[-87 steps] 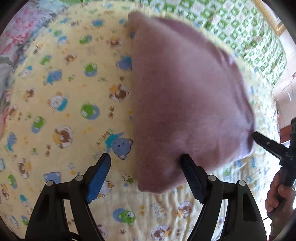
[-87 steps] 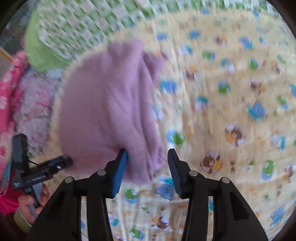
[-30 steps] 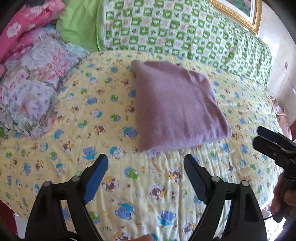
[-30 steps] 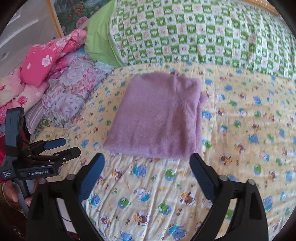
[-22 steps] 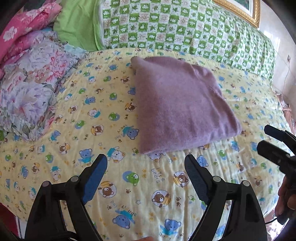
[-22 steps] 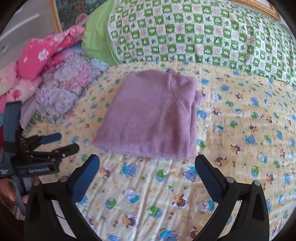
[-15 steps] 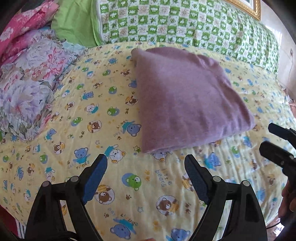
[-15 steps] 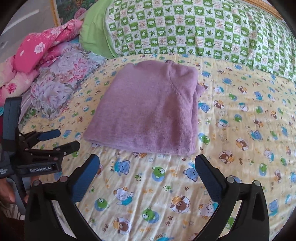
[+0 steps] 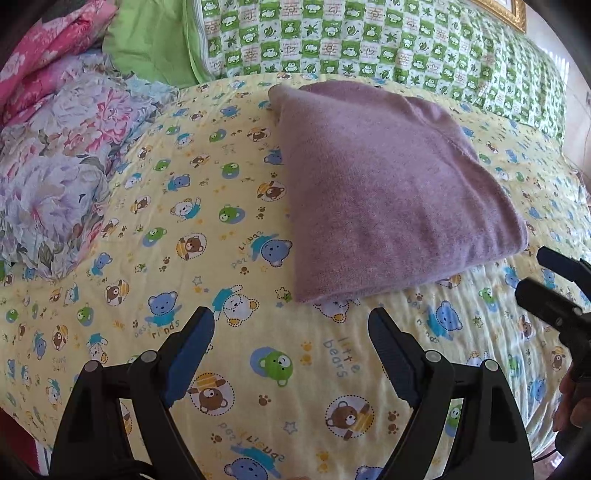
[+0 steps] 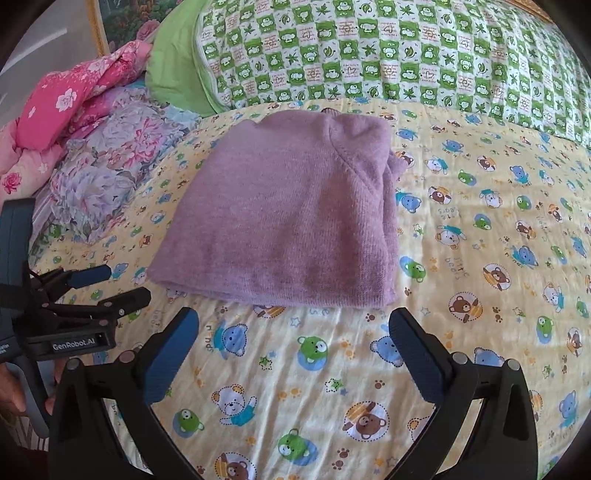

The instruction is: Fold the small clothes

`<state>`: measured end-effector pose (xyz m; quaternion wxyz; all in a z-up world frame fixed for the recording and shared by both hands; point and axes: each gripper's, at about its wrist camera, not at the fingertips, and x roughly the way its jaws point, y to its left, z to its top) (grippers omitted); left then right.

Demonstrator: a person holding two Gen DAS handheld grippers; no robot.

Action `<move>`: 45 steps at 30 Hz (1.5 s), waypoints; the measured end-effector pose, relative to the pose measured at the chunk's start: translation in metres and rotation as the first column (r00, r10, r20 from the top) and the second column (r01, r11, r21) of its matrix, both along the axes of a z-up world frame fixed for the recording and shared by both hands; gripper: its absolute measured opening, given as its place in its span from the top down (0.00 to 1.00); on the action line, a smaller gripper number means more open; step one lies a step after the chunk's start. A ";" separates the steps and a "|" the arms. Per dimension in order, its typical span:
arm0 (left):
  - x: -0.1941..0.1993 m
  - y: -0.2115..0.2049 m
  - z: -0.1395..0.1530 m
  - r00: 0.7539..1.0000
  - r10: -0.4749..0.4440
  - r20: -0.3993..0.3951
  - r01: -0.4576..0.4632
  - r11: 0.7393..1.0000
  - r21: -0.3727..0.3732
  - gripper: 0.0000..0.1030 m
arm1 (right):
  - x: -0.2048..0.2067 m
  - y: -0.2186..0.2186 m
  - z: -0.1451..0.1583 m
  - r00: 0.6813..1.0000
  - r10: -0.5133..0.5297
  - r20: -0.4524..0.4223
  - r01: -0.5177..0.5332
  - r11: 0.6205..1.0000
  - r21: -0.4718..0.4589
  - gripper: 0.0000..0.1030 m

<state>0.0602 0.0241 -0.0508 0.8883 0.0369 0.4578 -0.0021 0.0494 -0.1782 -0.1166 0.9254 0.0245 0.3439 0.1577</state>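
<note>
A purple knitted garment [image 9: 384, 184] lies folded into a flat rectangle on the yellow bear-print bedspread [image 9: 184, 229]; the right wrist view shows the garment [image 10: 291, 218] with its layered edge on the right. My left gripper [image 9: 291, 325] hovers open just short of the near left corner, nothing between its blue pads. My right gripper [image 10: 291, 325] stands open in front of the near edge, also empty. Each gripper shows in the other's view: the right gripper [image 9: 546, 280] at the right edge, the left gripper [image 10: 110, 284] at the left.
A green checked pillow [image 10: 388, 51] runs along the head of the bed. A pile of pink and floral bedding [image 10: 92, 147] is heaped at the left. A gilt picture frame [image 9: 506, 14] hangs behind. A hand [image 9: 572, 402] grips the right handle.
Both grippers have sunk toward the bed and come closer to the folded garment's near edge, jaws staying wide. The garment lies still.
</note>
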 end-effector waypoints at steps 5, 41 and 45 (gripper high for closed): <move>-0.002 -0.004 0.007 1.000 -0.008 0.018 0.008 1.000 -0.001 0.17 | -0.001 0.002 -0.001 1.000 0.019 0.007 -0.018 1.000 -0.019 0.00; -0.002 -0.009 0.022 0.998 -0.032 0.047 0.032 0.999 -0.009 0.16 | 0.003 0.004 0.015 0.998 0.058 0.040 -0.058 0.998 -0.008 0.00; -0.001 -0.009 0.021 0.998 -0.031 0.046 0.032 0.999 -0.013 0.16 | 0.003 0.005 0.014 0.998 0.058 0.037 -0.057 0.998 -0.007 0.00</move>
